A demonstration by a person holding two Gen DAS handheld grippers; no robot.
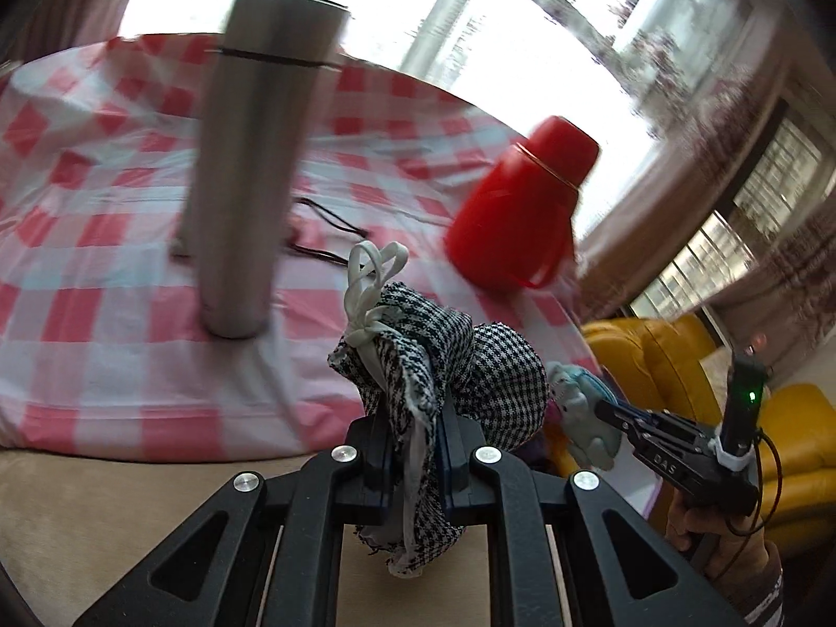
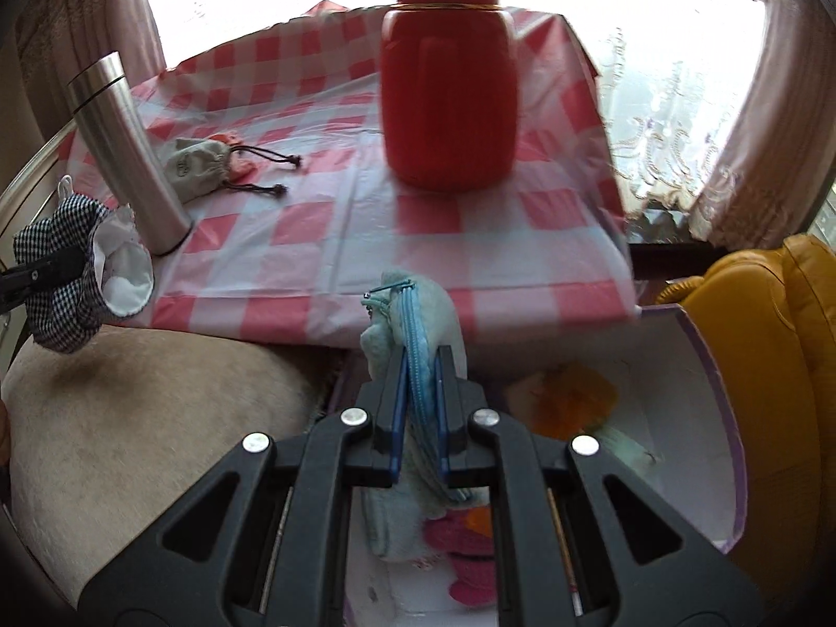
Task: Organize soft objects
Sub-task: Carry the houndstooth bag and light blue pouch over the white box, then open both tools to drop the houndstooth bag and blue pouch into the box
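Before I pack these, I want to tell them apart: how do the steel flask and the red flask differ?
The steel flask is slim, tall and bare metal; the red flask is squat, wide and red with a thin gold band. The steel flask stands by the table's left edge, the red flask farther back. Both stand upright on the checked tablecloth.

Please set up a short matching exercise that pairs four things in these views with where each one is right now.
Things:
1. houndstooth pouch
2. pale blue plush purse
3. grey drawstring bag
4. orange soft toy

Places:
A. lying on the checked tablecloth
B. inside the white box
C. clamped in the left gripper
D. clamped in the right gripper

Pairs: 1-C, 2-D, 3-A, 4-B
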